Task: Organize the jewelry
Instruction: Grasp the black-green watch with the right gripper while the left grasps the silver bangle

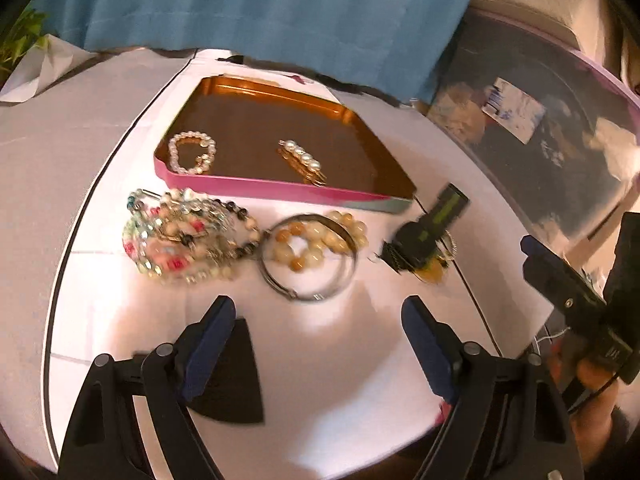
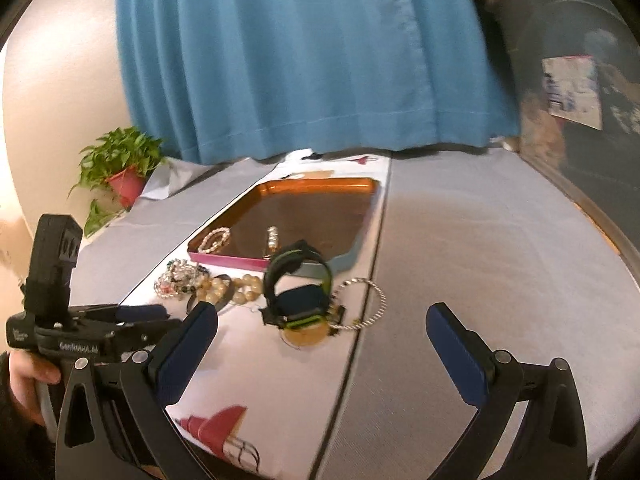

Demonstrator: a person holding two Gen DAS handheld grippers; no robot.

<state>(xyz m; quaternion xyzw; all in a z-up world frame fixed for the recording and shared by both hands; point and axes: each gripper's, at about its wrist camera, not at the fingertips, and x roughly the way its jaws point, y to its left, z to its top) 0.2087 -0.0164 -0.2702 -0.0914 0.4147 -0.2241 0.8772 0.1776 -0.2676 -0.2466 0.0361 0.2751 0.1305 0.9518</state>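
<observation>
A pink-rimmed tray (image 1: 276,192) near the table's far edge already holds 2 pieces: a pearl bracelet (image 1: 191,153) and a pearl hair clip (image 1: 301,159). The rest waits on the cloth before its near rim. The left gripper (image 1: 316,344) and right gripper (image 2: 320,344) hover empty, jaws wide apart. Likely next: the right closing on the green-trimmed black watch (image 2: 298,292) just ahead, then lifting it trayward.

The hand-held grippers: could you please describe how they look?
Each hand-held gripper, left and right, has a black frame with silver pivot bolts and two dark blue finger pads. The left one's body carries small white lettering, too blurred to read.
</observation>
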